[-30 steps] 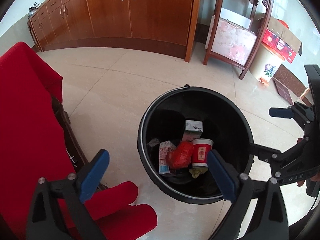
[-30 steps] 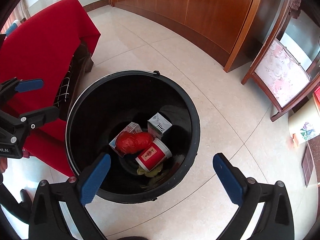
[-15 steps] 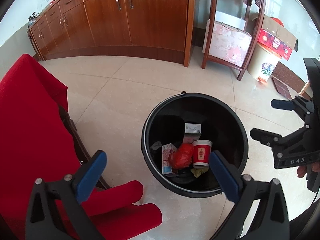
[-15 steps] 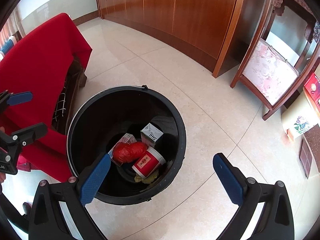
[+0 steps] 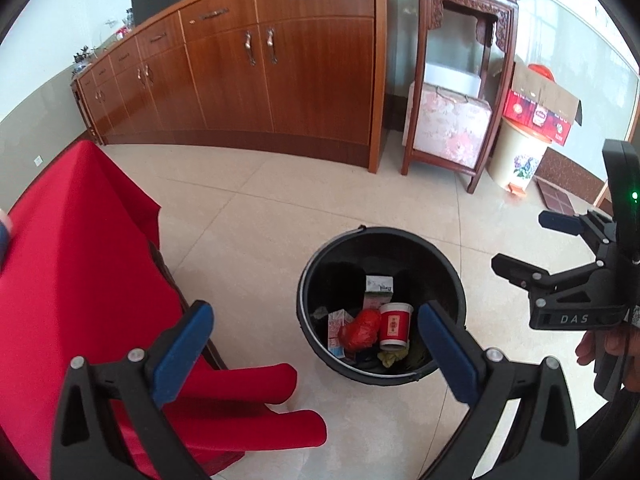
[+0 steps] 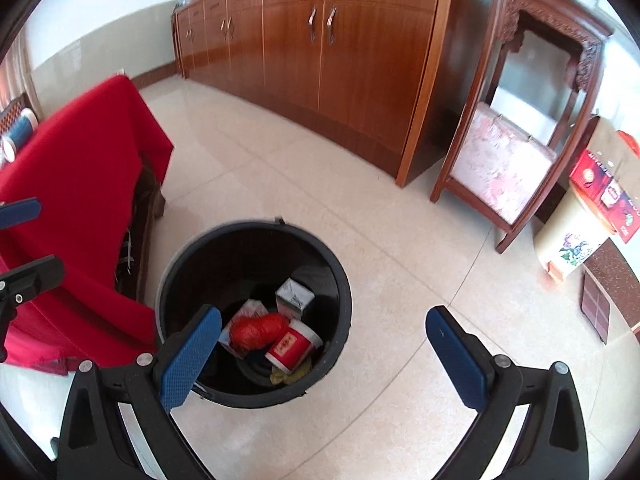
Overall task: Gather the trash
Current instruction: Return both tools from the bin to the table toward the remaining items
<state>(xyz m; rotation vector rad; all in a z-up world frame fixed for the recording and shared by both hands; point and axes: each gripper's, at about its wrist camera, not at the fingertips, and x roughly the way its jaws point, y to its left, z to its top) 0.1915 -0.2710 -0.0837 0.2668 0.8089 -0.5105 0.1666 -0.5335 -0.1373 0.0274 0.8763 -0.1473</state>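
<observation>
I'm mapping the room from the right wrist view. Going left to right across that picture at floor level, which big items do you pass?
Red cloth-covered chair → black round plastic trash bucket → carved wooden stand holding a pink floral cushion → cream flower-printed bin.

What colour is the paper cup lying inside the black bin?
The paper cup is red with a white rim and base; the right wrist view shows it best.

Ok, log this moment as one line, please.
left gripper: open, empty | right gripper: open, empty | black bucket: holds red cup, red wad, cartons | floor: no loose trash seen
</observation>
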